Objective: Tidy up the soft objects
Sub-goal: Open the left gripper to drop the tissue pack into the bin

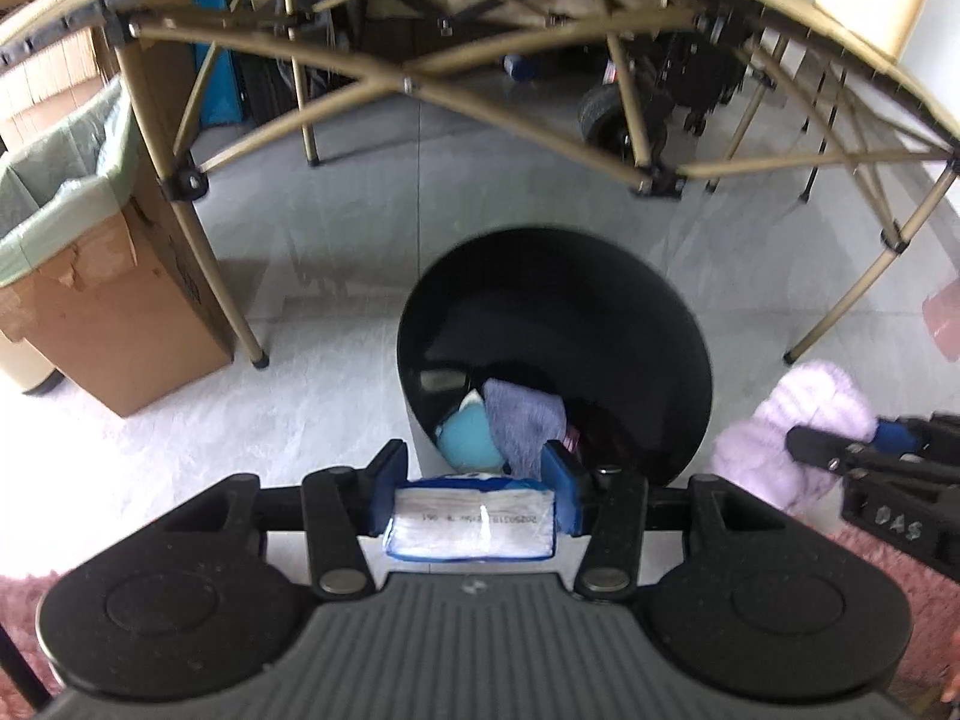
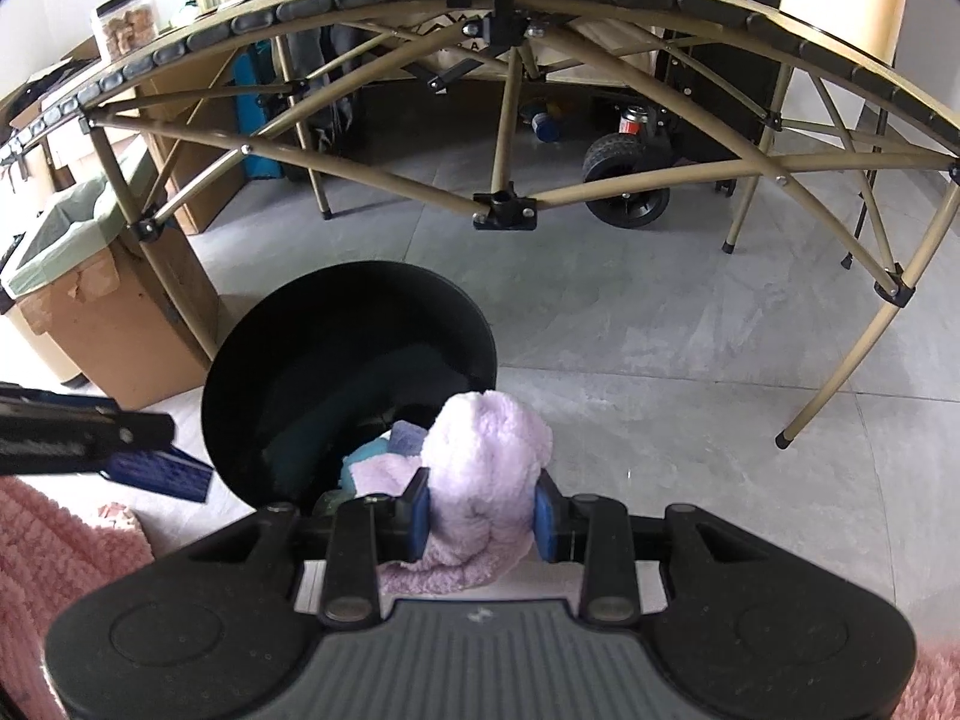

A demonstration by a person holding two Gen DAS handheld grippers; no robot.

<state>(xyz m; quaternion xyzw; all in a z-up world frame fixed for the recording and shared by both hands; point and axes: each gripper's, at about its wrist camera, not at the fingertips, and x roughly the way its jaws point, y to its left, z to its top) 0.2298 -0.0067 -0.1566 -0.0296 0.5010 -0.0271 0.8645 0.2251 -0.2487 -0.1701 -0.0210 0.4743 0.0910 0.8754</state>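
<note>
My left gripper (image 1: 474, 489) is shut on a blue-and-white tissue pack (image 1: 471, 519), held just short of the near rim of a black bin (image 1: 558, 300). Inside the bin lie a teal plush (image 1: 471, 438) and a grey-blue cloth (image 1: 522, 420). My right gripper (image 2: 482, 510) is shut on a fluffy lilac towel (image 2: 480, 468) at the bin's (image 2: 336, 324) right near edge. More lilac cloth (image 2: 381, 474) and a teal item (image 2: 366, 453) show inside. The left gripper (image 2: 90, 432) appears at the left of the right wrist view; the right gripper (image 1: 852, 456) with the towel (image 1: 804, 420) shows in the left wrist view.
A folding table (image 2: 510, 6) with tan crossed legs spans the background. A cardboard box (image 1: 114, 300) lined with a green bag stands to the left. A wheeled cart (image 2: 630, 186) sits under the table. Pink shaggy rug (image 2: 54, 552) lies near the grippers on grey tile floor (image 2: 660, 330).
</note>
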